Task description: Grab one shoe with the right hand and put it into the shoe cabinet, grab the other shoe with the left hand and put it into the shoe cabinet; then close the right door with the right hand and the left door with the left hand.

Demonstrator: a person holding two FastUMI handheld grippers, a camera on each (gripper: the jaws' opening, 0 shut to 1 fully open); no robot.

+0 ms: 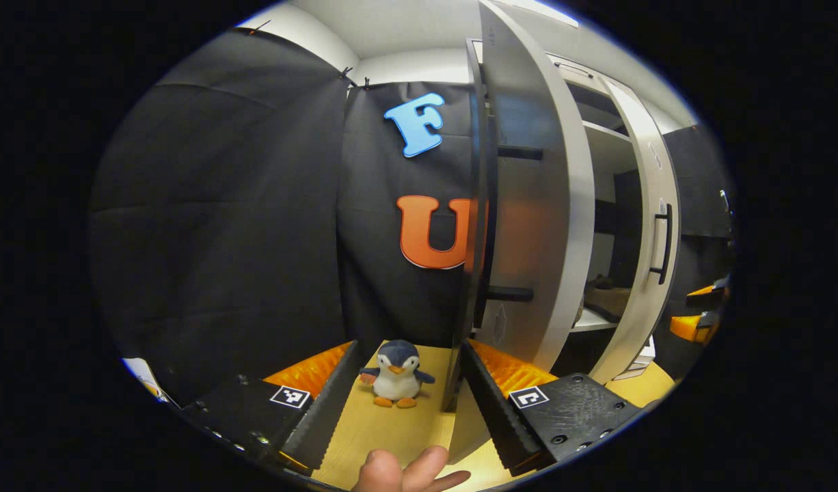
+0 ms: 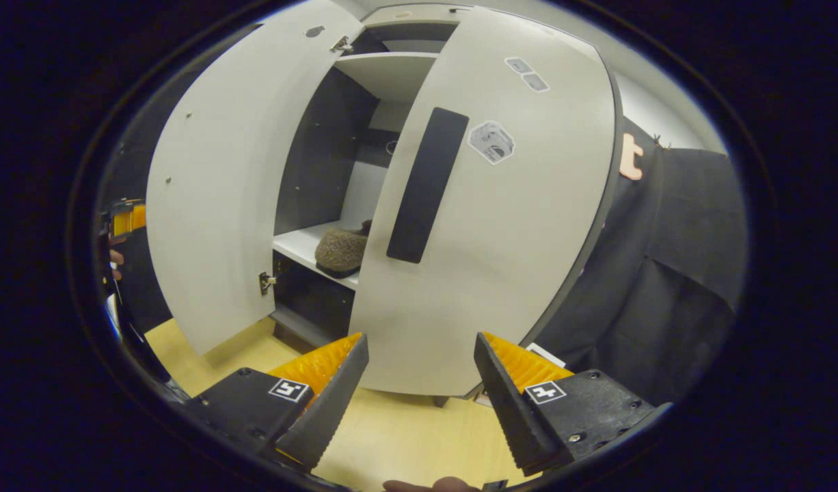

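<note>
The shoe cabinet [image 2: 392,75] stands with both doors swung out. A brown fuzzy shoe [image 2: 342,251] lies on its white middle shelf, and it also shows as a brown shape [image 1: 607,297] in the left gripper view. My left gripper [image 1: 411,348] is open near the floor, with the left door [image 1: 528,171] edge-on just inside its right finger [image 1: 501,410]. My right gripper [image 2: 420,338] is open just in front of the right door [image 2: 501,239], touching nothing. Whether a second shoe lies behind that door I cannot tell.
A small penguin plush [image 1: 397,374] sits on the wooden floor [image 1: 385,430] ahead of the left gripper. Black cloth walls close in left and right. The left door [image 2: 214,191] and the other gripper [image 2: 122,225] show at left in the right gripper view.
</note>
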